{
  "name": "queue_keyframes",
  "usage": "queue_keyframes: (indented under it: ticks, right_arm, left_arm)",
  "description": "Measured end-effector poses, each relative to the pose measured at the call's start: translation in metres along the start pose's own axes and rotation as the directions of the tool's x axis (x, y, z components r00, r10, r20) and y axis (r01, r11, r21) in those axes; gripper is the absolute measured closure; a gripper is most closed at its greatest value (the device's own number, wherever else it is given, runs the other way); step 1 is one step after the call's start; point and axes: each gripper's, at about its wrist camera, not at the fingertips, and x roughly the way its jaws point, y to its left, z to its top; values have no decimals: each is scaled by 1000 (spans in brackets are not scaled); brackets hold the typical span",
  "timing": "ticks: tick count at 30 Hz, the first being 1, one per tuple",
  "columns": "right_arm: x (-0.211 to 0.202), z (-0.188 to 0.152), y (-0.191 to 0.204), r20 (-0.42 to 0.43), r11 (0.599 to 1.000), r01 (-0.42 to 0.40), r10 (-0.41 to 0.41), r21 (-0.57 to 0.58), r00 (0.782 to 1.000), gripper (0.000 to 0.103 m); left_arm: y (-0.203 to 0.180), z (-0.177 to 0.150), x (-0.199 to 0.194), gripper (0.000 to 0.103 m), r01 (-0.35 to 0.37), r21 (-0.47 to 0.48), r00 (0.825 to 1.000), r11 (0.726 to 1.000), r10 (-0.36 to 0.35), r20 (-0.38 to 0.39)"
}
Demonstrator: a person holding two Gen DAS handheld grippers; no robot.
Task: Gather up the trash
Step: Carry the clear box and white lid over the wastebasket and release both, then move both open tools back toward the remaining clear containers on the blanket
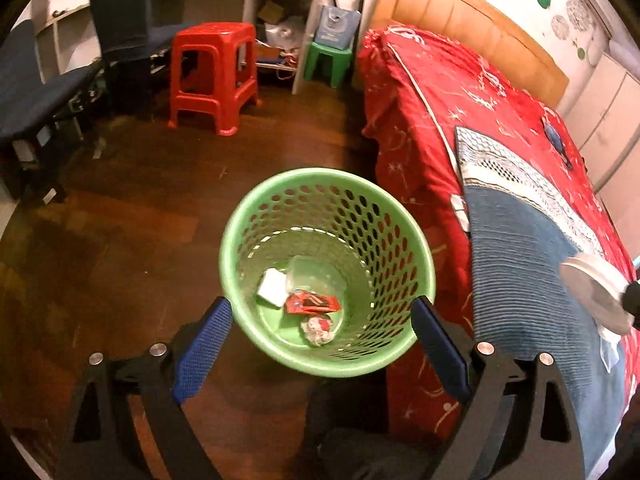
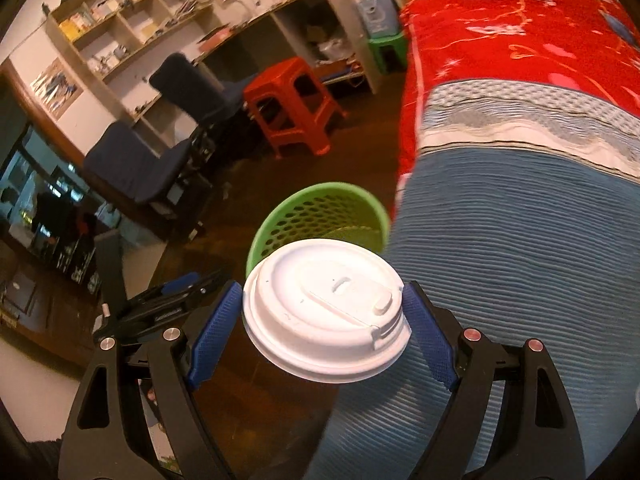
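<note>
Bedroom scene, wooden floor (image 1: 120, 240), bed (image 1: 460, 92) with red cover along the right side. Green perforated wastebasket (image 1: 400, 248) stands on the floor just beside the bed. Inside it, on the bottom: white folded paper piece (image 1: 273, 289), red wrapper (image 1: 311, 303), crumpled white-red wad (image 1: 318, 330), plus something clear and hard to make out.

Left gripper (image 1: 322, 346) points down at the basket, blue-padded fingers (image 1: 202, 350) spread wide, nothing between them; the basket's near rim shows in the gap, not touched as far as visible.

Right gripper (image 2: 323, 330) holds a white plastic cup lid (image 2: 324, 308), fingers (image 2: 212, 334) pressing its left and right edges. Whether a cup hangs under the lid cannot be told from this view. Lid sits in the air over the edge of the blue ribbed blanket (image 2: 500, 260) on the bed, near the basket (image 2: 304, 208), which is ahead and lower. In the left wrist view the same lid (image 1: 596, 294) shows at the right edge, over the blanket (image 1: 528, 264), apart from the basket.

Background: red plastic stool (image 1: 214, 76), small green stool (image 1: 328, 60) with a bag on it, dark blue chairs (image 1: 120, 24), open shelving (image 2: 120, 12) along the wall. Right wrist view is motion blurred.
</note>
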Motion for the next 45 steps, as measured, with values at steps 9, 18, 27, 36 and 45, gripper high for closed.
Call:
queue_keyframes:
  ticks: [9,18,27,36,45]
  right_arm:
    - [73,8,29,-115,999,5,-9,-34,993,22]
    - [111,12,42,-147,1000,-8,5,-15,989,16]
    - [70,2,39,-93,999,7,-10,-40,996,16]
    - [-2,-19,-13,-12,994,104,-104,26,995,16]
    - [-80,-45,-91,60,962,231,-242,142,968,16]
  left_arm:
    - [29,-6,-23,15,-35,-38,998,999,37,49]
    - [43,-10,-23,15,-30,-75,998,997,33,45]
    - [24,-10,-30,15,-10,-56,998,998,14,56]
    - [-28,-4,-41,15,28,29,996,999,-30,80]
    - [-88,-2,-41,15,79,117,994,990,-87,62]
